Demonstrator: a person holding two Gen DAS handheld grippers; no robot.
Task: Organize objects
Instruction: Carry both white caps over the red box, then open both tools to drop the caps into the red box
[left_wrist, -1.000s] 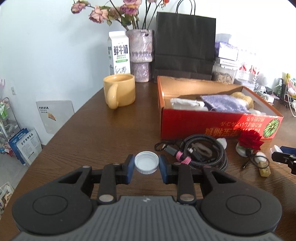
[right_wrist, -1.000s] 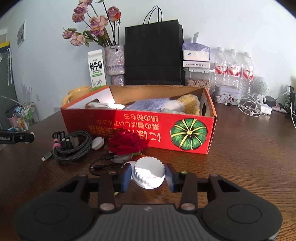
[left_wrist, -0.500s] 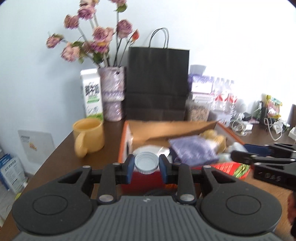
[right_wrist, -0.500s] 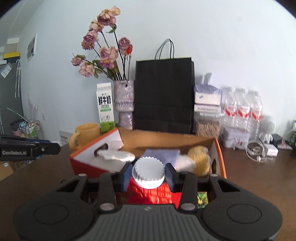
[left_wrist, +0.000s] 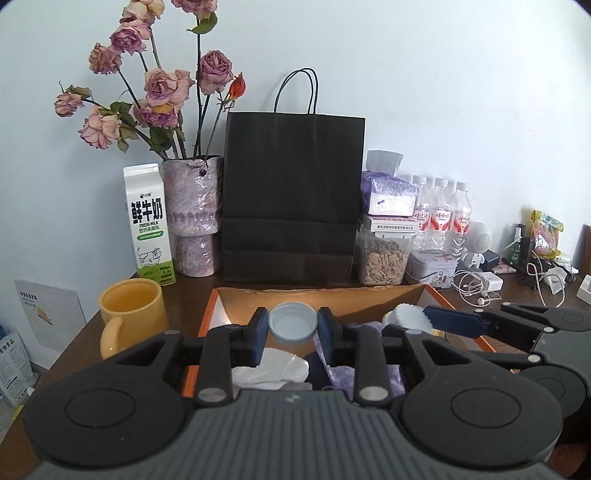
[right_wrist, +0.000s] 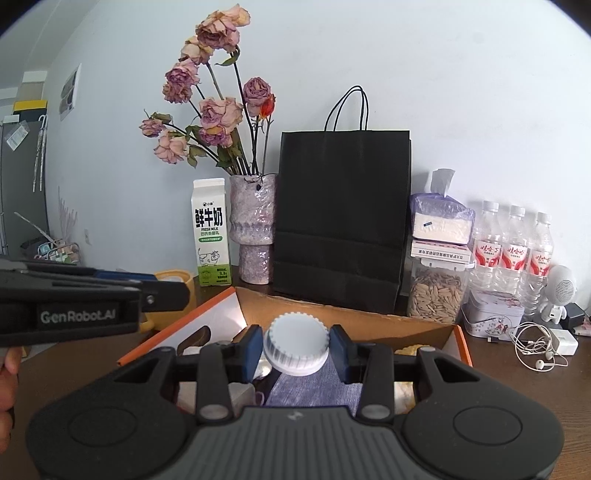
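Note:
My left gripper (left_wrist: 293, 329) is shut on a small white bottle cap (left_wrist: 293, 325), held hollow side up above the orange cardboard box (left_wrist: 369, 301). My right gripper (right_wrist: 296, 349) is shut on a larger ribbed white lid (right_wrist: 296, 349), also held over the box (right_wrist: 369, 323). Inside the box lie a purple cloth (right_wrist: 314, 391), white tissue (left_wrist: 269, 369) and a yellowish soft item (right_wrist: 410, 349). The right gripper (left_wrist: 417, 320) with its lid reaches in from the right of the left wrist view. The left gripper (right_wrist: 162, 290) enters the right wrist view from the left edge.
Behind the box stand a black paper bag (left_wrist: 291, 199), a vase of dried roses (left_wrist: 192, 218), a milk carton (left_wrist: 147, 225) and a yellow mug (left_wrist: 129, 314). To the right are a seed jar (left_wrist: 382, 258), several water bottles (left_wrist: 441, 218), a tin (left_wrist: 432, 266) and earphone cables (left_wrist: 476, 288).
Both grippers rose from just above the table and moved forward with their lids; they now hang over the open box. The cables and red flower in front of the box have dropped out of view.

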